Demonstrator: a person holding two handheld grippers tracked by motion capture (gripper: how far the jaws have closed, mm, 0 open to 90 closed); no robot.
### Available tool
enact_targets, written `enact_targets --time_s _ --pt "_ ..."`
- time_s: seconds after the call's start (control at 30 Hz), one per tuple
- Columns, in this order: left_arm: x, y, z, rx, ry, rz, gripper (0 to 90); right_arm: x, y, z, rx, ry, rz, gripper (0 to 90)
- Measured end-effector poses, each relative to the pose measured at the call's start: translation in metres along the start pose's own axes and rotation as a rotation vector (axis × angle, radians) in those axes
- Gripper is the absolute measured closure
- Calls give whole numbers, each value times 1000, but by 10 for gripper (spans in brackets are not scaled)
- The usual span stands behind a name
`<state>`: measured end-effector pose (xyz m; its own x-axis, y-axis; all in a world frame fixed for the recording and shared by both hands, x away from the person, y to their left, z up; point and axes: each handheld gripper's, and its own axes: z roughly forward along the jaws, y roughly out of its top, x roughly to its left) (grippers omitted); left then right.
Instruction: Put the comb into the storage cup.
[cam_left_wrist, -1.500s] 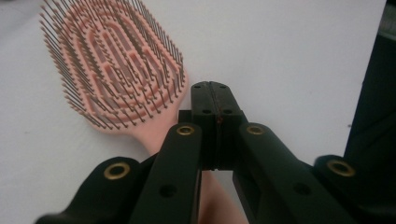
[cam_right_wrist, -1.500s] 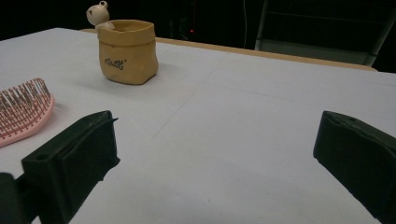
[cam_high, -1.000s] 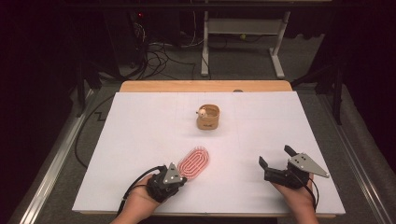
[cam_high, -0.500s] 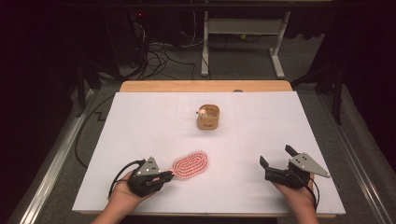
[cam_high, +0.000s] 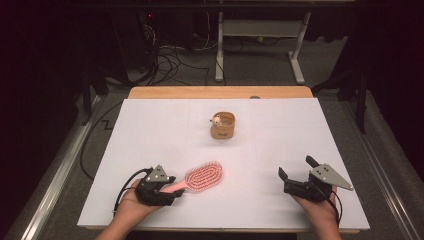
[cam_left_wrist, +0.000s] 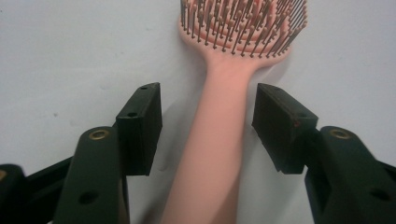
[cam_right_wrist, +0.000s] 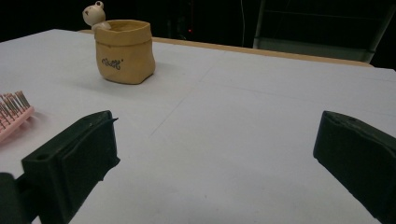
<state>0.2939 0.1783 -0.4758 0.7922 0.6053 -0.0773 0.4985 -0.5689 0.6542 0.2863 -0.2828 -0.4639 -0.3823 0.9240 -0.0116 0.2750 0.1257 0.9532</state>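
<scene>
The pink plastic hairbrush with an oval, bristle-up head (cam_high: 200, 178) lies flat on the white-covered bench (cam_high: 150, 130), near the front-left corner. Its long axis runs diagonally: handle toward the left tool (cam_high: 172, 192), head pointing away to the right and a bit toward the bench centre. In the left gripper view the handle (cam_left_wrist: 215, 140) runs straight up between the two black jaws, w/ the bristled head just past their tips. The jaws have just been opening; they're now spread, w/ a clear gap each side of the handle, so nothing is pinched and the brush rests on the bench by itself.

Left tool is by far the nearer one, basically straddling the handle. Right tool (cam_high: 296, 175) sits well apart on the right side of the bench, jaws spread wide and empty, aimed roughly toward the centre.

The small tan sack-shaped cup with a little bear figure on its rim (cam_high: 223, 125) stands upright further back, near mid-bench, well clear of the brush head.

Room: plenty of open white surface between brush, cup and right tool. The tight side is the front edge, close behind the left hand (cam_high: 131, 210), so any pull-back along the handle axis has little margin; my read is the freer direction is up or inward.
</scene>
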Motion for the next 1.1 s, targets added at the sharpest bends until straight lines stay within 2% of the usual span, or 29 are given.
enact_targets --time_s 0.03,0.07,0.1,0.13,0.17,0.23,0.27,0.43,0.63,0.7,0.77,0.83,0.93,1.1 --pt "-1 1 0 -1 4 -6 468 0 0 0 -1 0 2 3" --pt "-1 1 0 0 -9 -4 508 0 0 0 -2 0 2 3" --pt "-2 1 0 1 -12 14 551 0 0 0 -3 0 1 3" --pt "-2 1 0 1 -12 14 598 0 0 -1 -4 2 0 3" --pt "-5 2 1 7 6 54 625 0 0 -1 -5 3 -3 3" --pt "-7 2 1 6 4 57 675 0 1 -1 -6 4 -6 3" --pt "-8 2 0 9 15 57 676 1 1 0 -7 6 -4 3" --pt "-7 -3 -4 8 15 56 677 0 2 1 -7 11 1 3" --pt "0 -17 -18 20 28 56 678 1 2 0 -9 15 -6 3" --pt "7 -23 -24 23 23 29 677 2 2 0 -9 16 -5 3" --pt "9 -24 -26 27 20 22 677 2 2 0 -9 15 -3 3" --pt "9 -27 -28 34 28 30 677 2 2 1 -7 16 -1 3" --pt "8 -37 -35 21 42 19 677 2 1 0 -7 16 -5 3" --pt "7 -43 -41 20 45 11 676 1 1 0 -9 15 9 3"
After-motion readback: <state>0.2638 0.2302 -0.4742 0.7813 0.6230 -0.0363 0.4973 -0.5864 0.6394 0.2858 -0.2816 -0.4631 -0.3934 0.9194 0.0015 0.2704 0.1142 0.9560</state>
